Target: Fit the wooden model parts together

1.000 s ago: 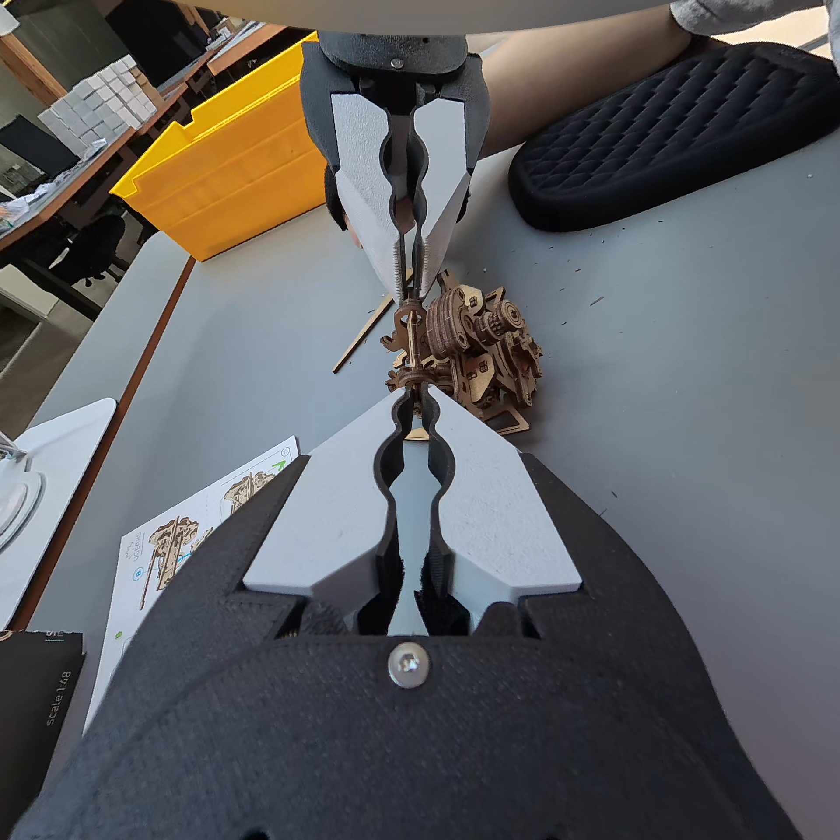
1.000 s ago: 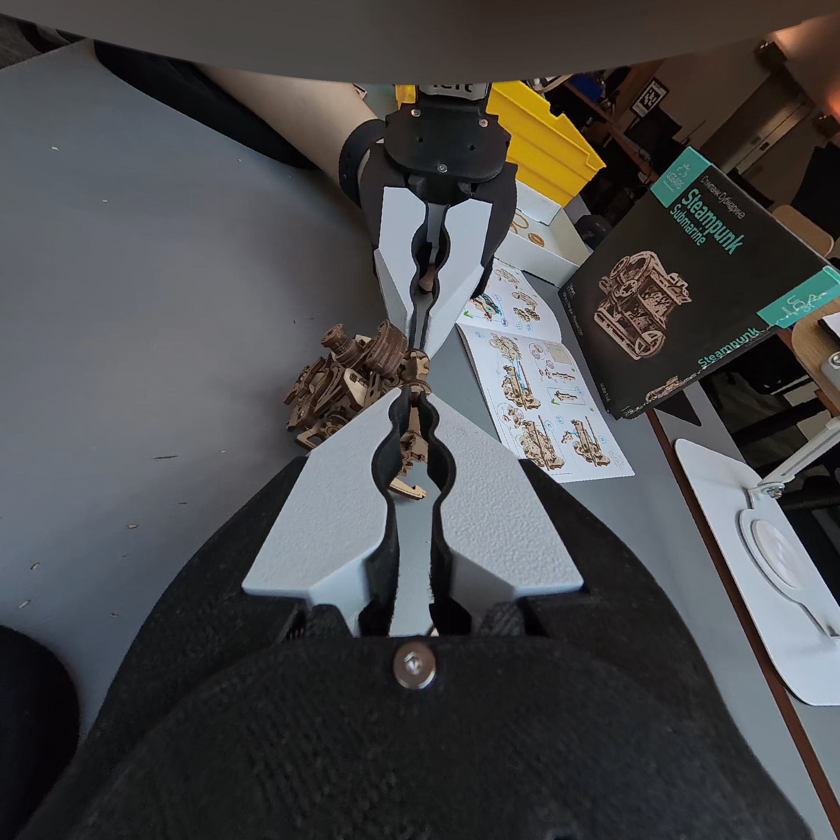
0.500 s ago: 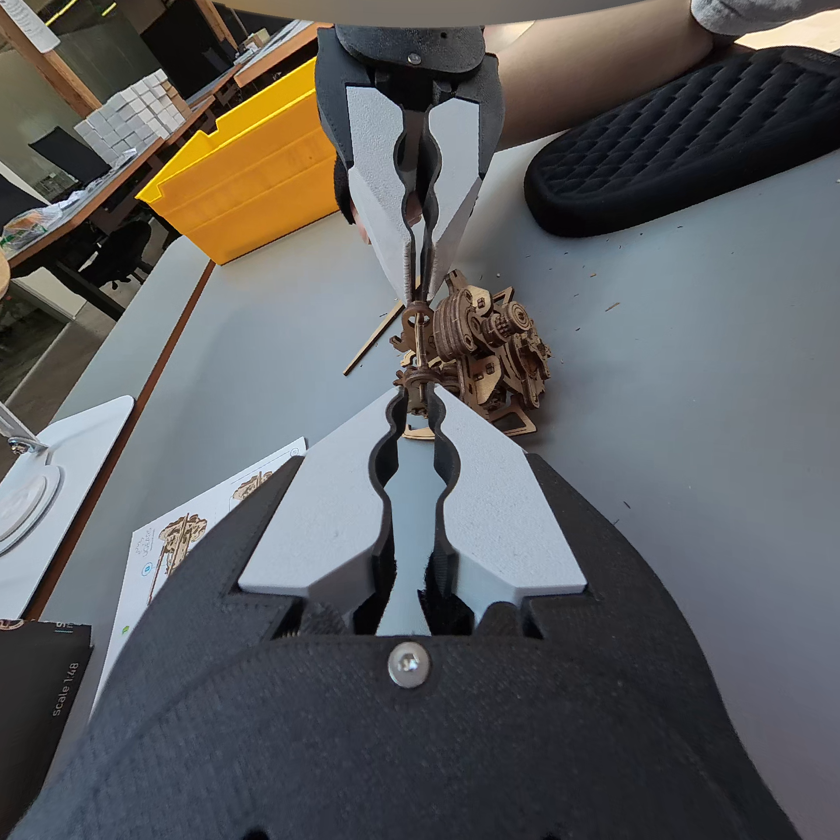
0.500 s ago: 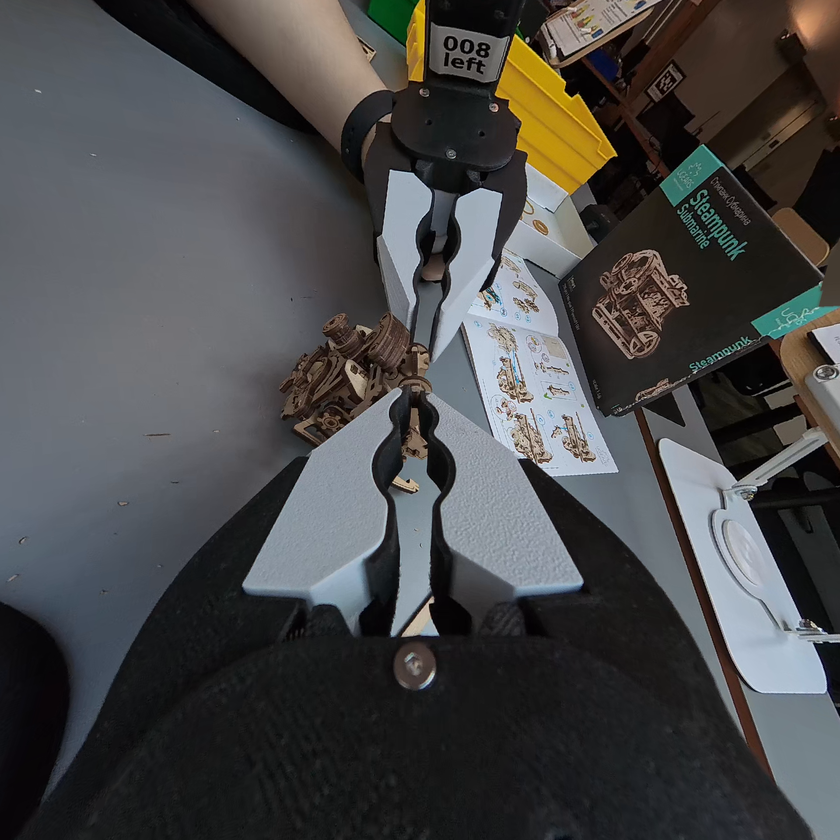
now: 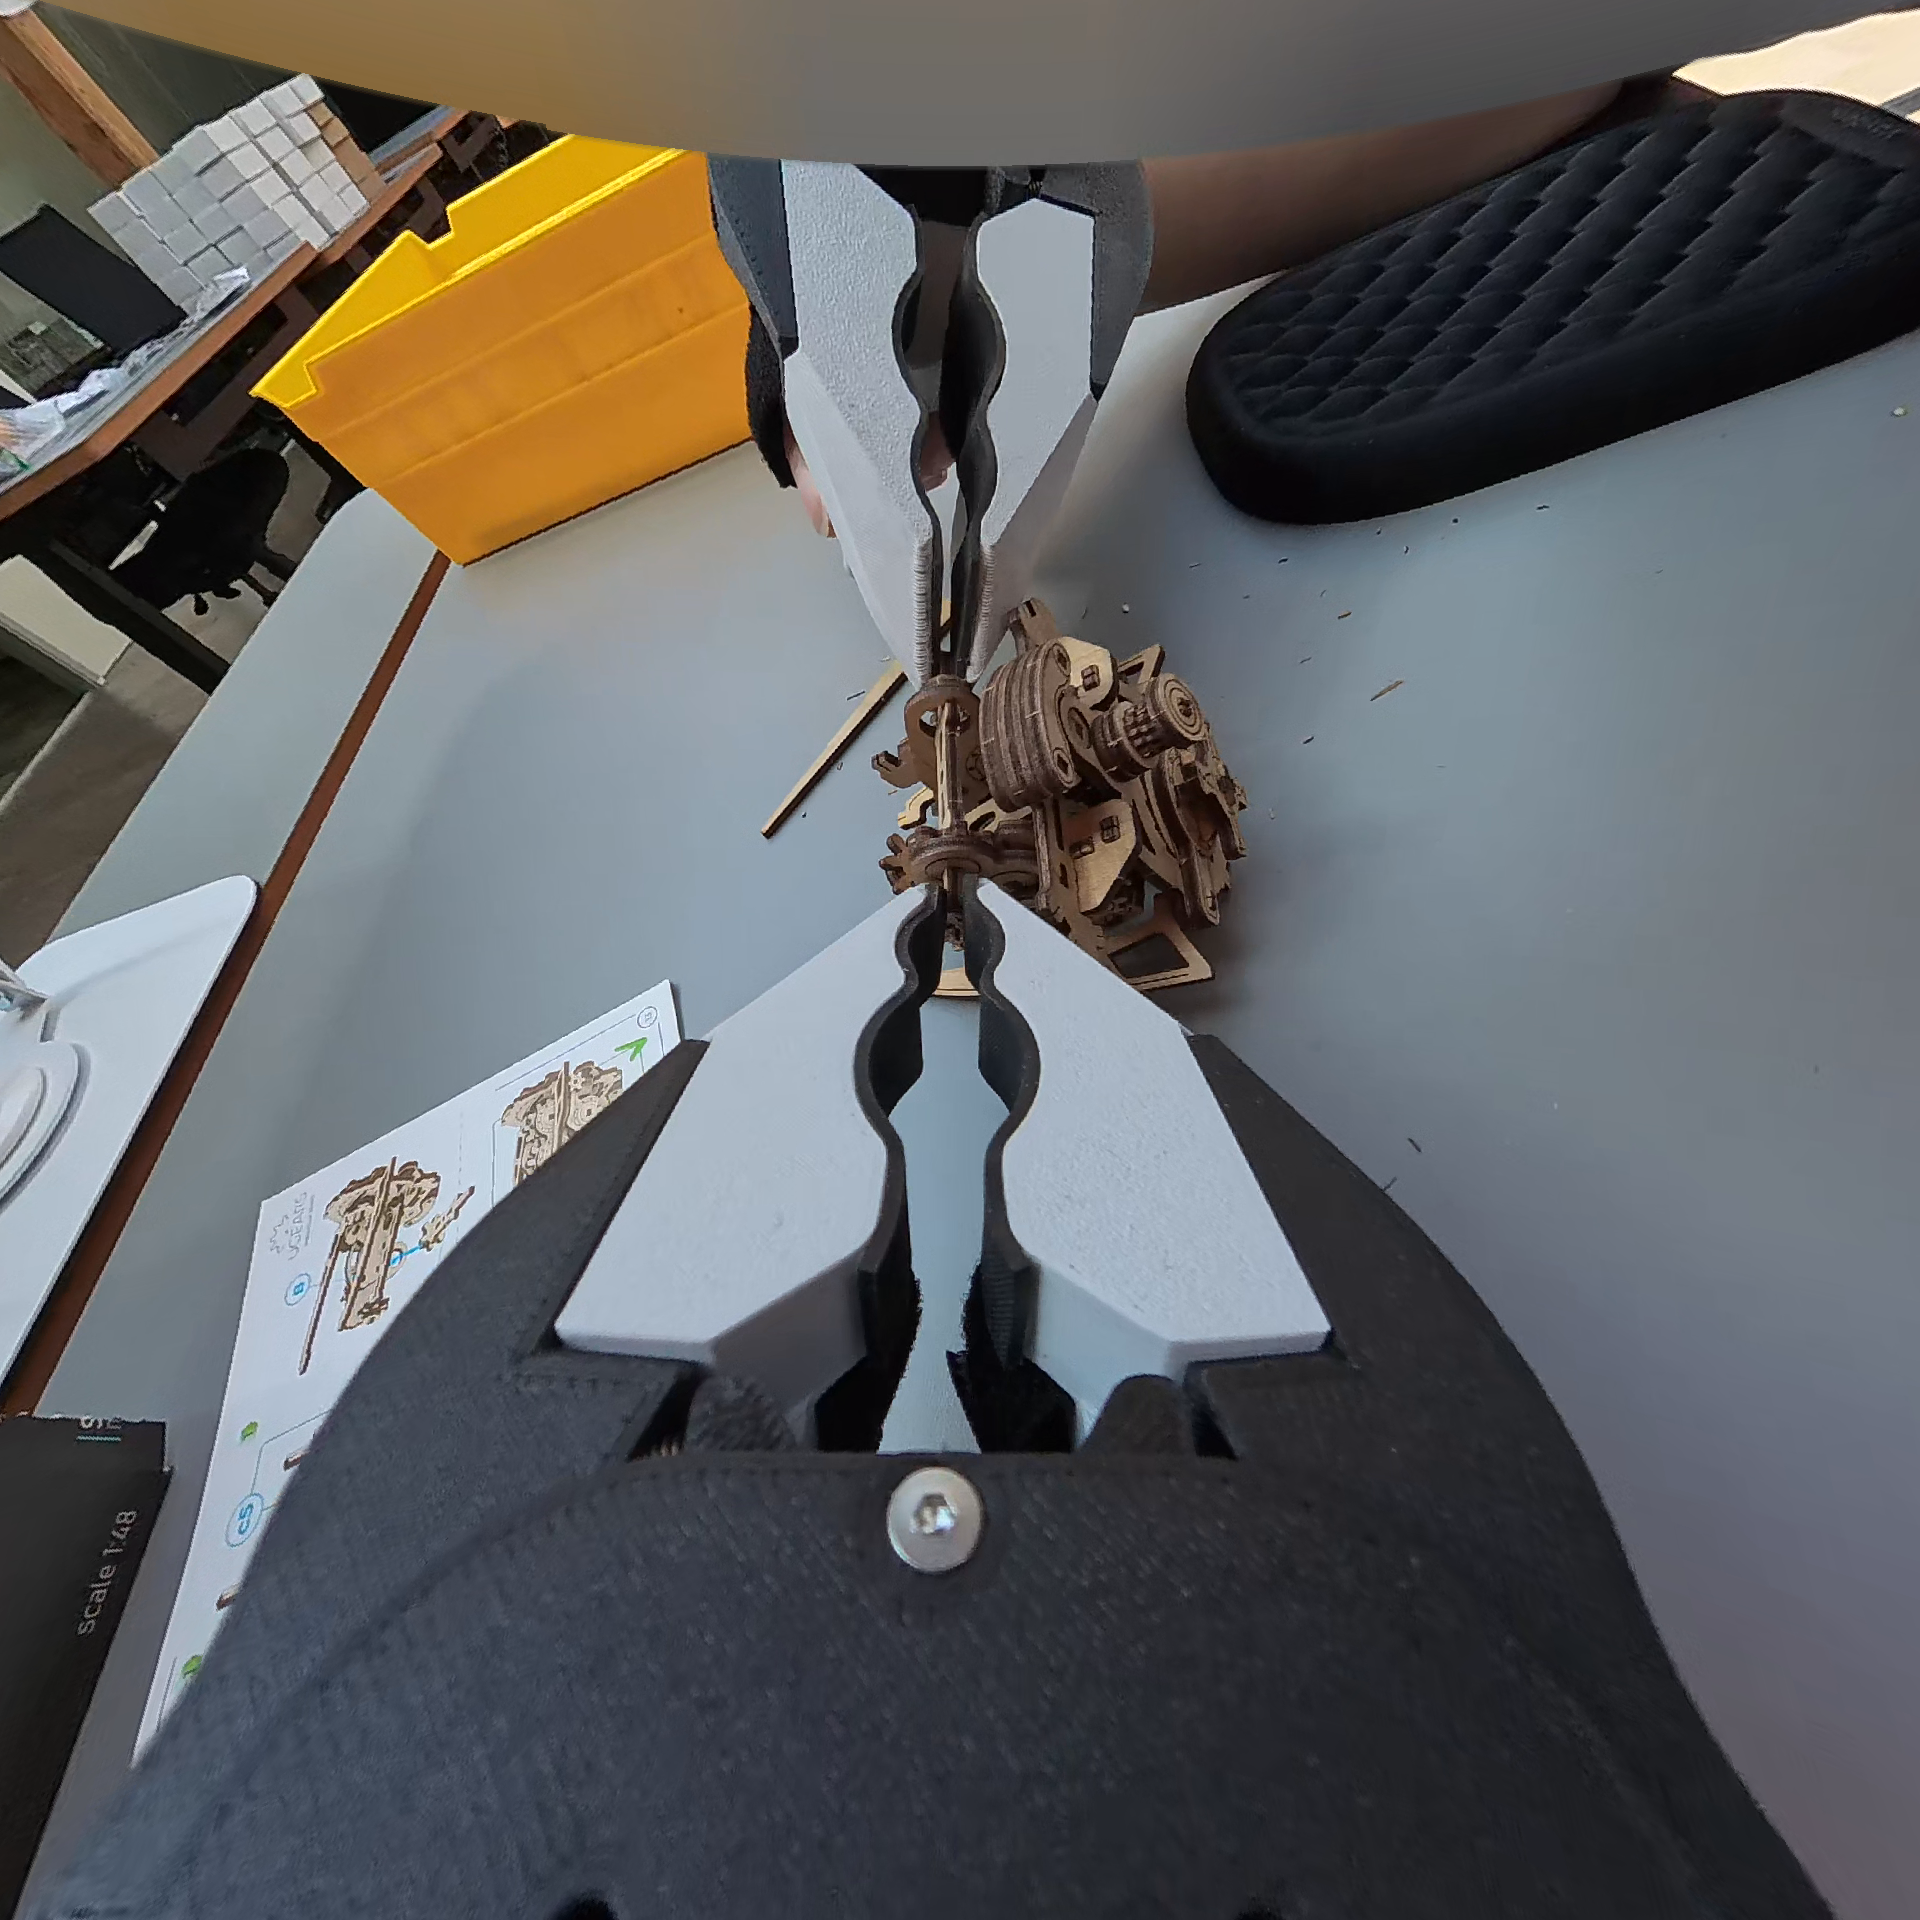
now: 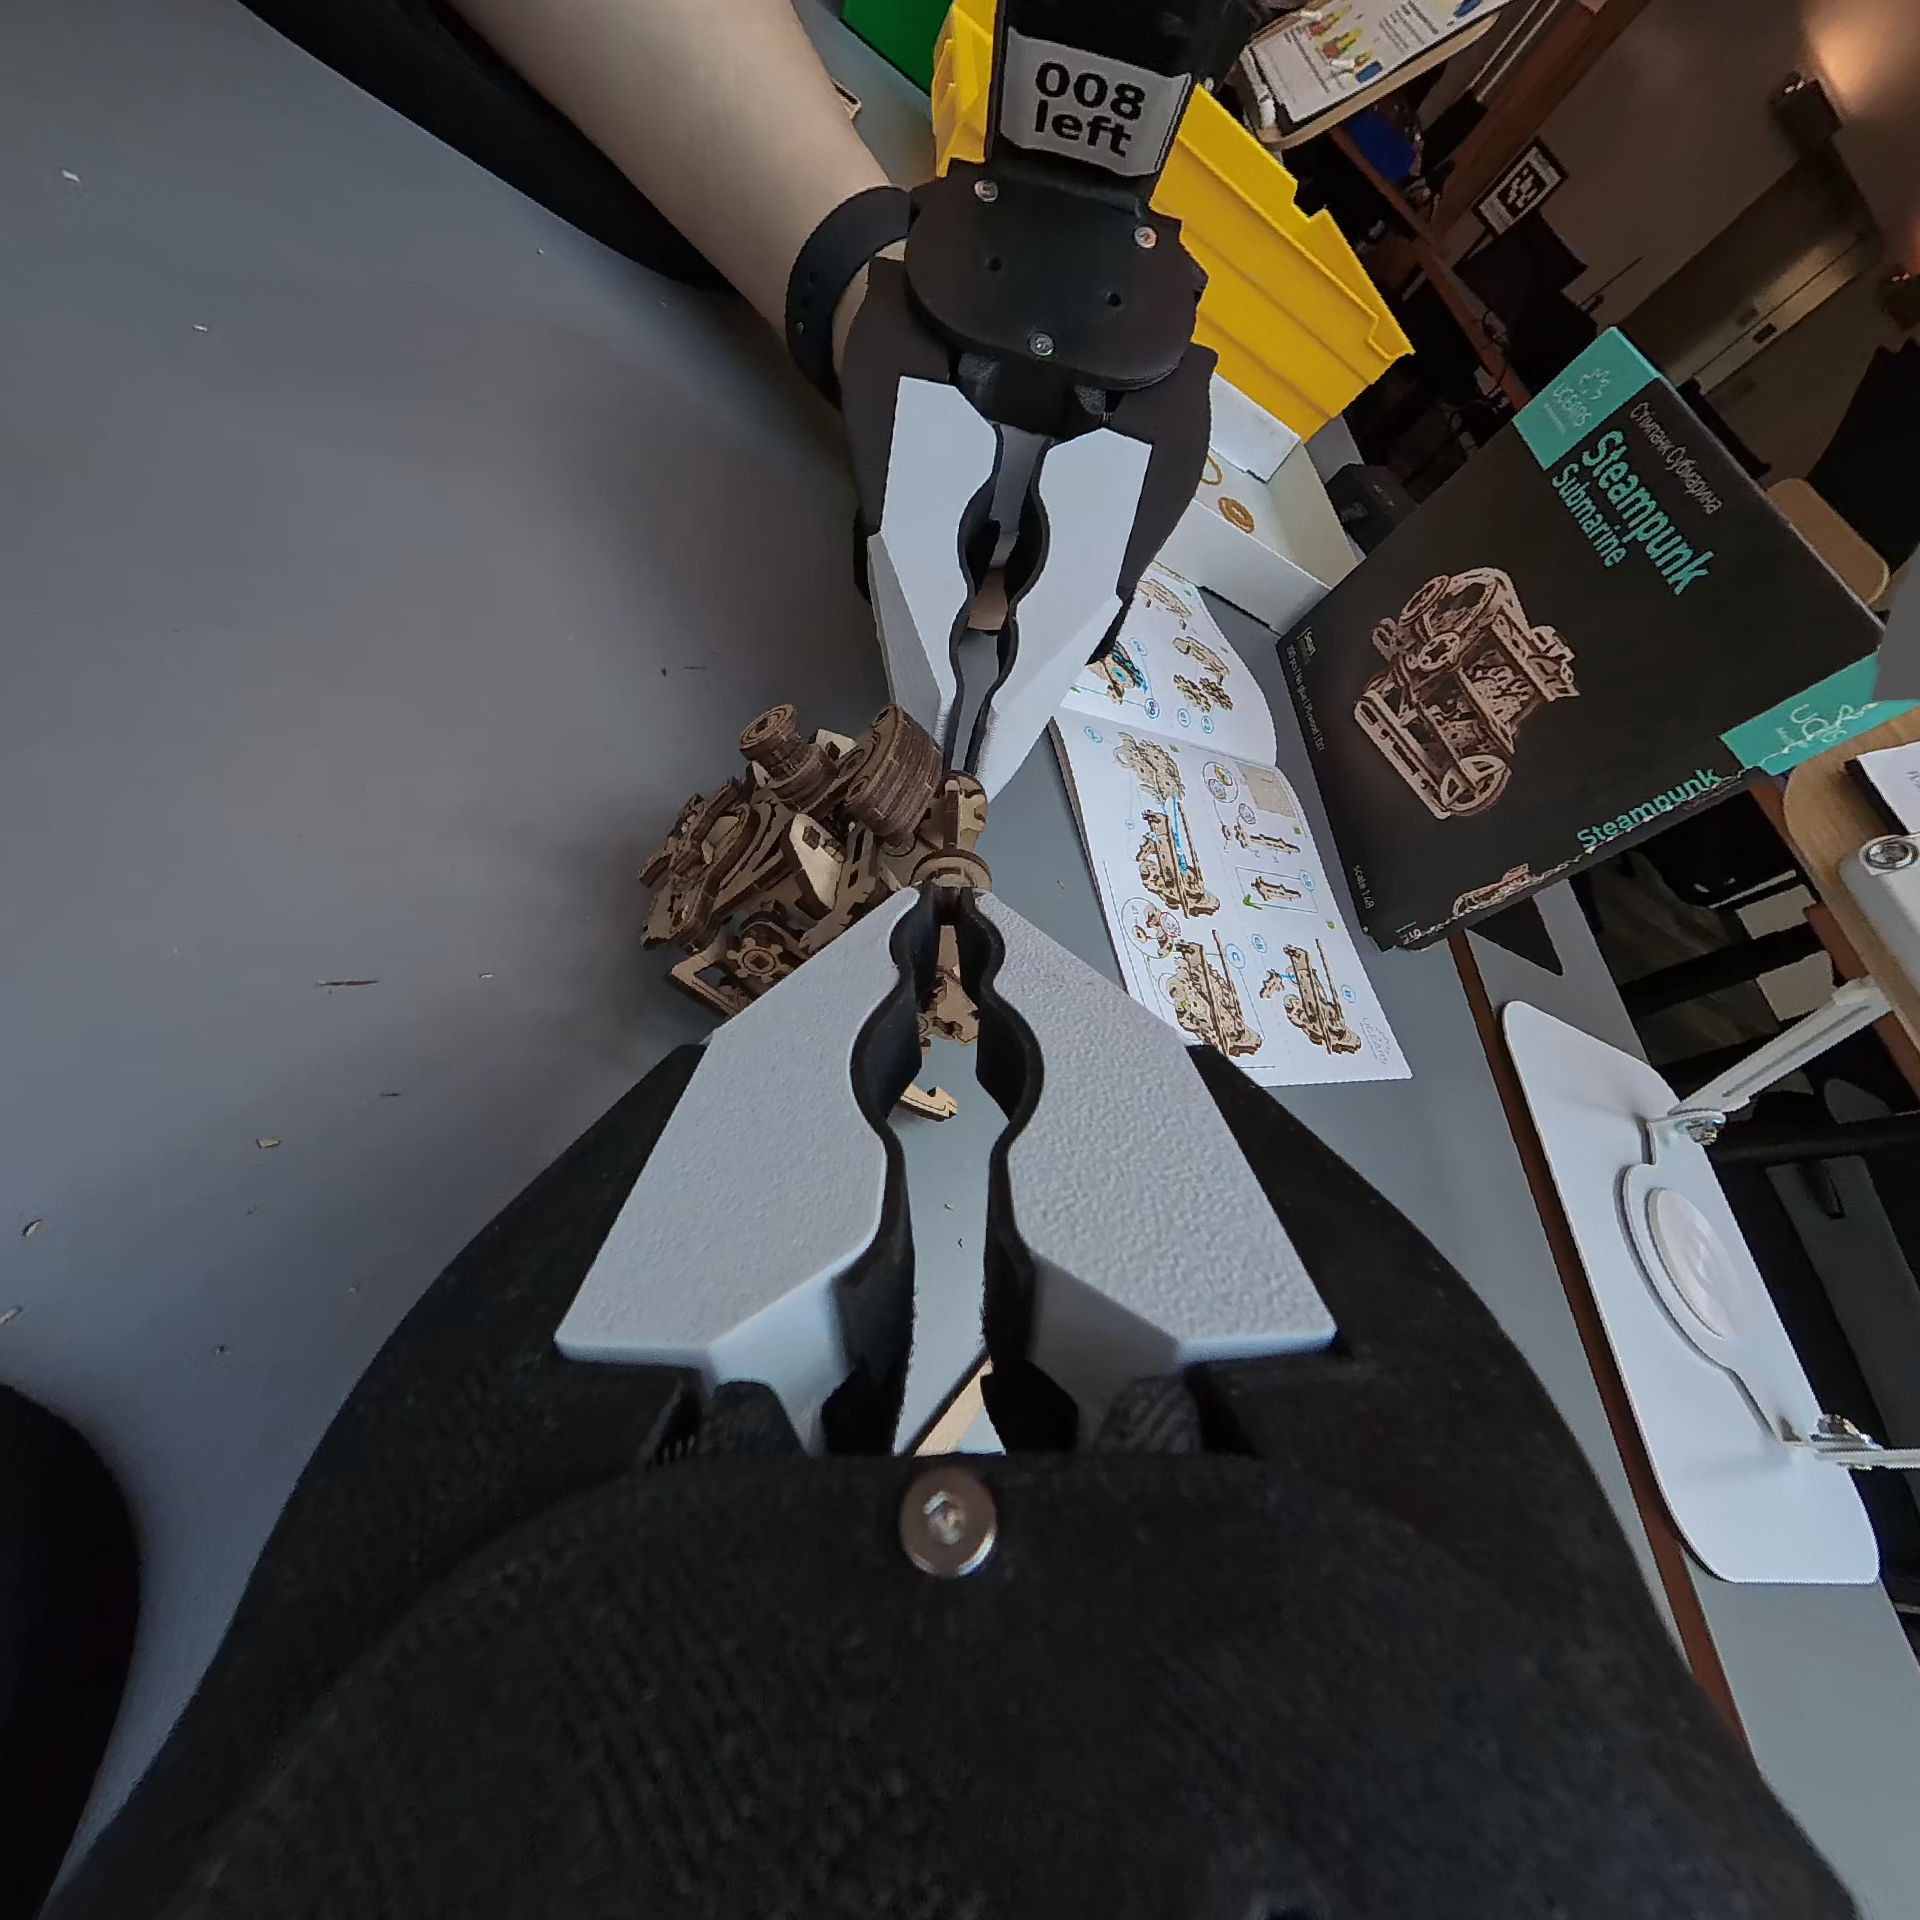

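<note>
My left gripper [image 5: 950, 906] is shut on a small wooden axle with a gear disc [image 5: 940, 854]. My right gripper [image 6: 951, 896] faces it tip to tip and is shut on a flat wooden part [image 6: 940, 1013]. The two small parts meet between the fingertips, just above the grey table. The right gripper also shows in the left wrist view [image 5: 948, 665], and the left gripper in the right wrist view [image 6: 964, 767]. The partly built wooden model [image 5: 1101, 790] lies on the table just beside the tips; it also shows in the right wrist view [image 6: 779, 862].
A yellow bin [image 5: 540, 353] stands at the far left of the table and a black padded rest [image 5: 1558, 312] at the far right. An instruction sheet [image 6: 1216, 883], a black kit box [image 6: 1558, 665], a white lamp base [image 6: 1683, 1299] and a loose wooden stick [image 5: 831, 758] lie nearby. Only a small space, under 4 cm, lies between the two pairs of fingers.
Both grippers stayed shut and tip to tip on the small parts. The left gripper has tilted up and come nearer in the right wrist view. The model on the table has not moved.
</note>
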`<state>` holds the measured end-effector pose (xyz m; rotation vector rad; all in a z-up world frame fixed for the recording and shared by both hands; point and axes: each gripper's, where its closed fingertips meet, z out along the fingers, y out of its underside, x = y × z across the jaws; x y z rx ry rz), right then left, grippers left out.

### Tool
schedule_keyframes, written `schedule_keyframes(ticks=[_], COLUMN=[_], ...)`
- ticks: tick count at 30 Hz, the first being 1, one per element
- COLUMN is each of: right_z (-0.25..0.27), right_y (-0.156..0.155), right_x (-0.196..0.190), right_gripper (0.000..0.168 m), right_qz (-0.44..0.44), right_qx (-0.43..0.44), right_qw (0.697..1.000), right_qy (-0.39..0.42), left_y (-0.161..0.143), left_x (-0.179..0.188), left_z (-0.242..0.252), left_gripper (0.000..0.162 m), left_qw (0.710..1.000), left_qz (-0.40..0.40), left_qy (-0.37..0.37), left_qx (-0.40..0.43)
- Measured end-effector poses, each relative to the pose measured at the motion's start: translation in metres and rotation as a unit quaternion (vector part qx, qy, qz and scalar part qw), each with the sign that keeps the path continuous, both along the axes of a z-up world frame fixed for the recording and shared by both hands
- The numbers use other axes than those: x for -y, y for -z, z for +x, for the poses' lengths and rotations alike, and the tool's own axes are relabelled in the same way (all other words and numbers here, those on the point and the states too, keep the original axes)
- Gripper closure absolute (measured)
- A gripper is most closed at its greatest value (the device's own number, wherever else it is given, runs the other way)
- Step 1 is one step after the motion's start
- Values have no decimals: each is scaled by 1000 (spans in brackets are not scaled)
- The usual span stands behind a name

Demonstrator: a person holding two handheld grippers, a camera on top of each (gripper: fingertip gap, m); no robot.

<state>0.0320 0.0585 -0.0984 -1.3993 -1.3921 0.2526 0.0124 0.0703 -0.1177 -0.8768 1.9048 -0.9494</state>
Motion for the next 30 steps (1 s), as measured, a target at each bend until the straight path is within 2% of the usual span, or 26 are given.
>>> schedule_keyframes(ticks=[30], right_z=[0], right_y=[0], right_x=[2], right_gripper=[168], right_qz=[-54], right_qx=[16], right_qw=[998], right_qy=[16], left_y=[9], left_x=[1], left_z=[6], left_gripper=[162], left_qw=[999], left_qz=[11], left_qy=[-31], left_qx=[-28])
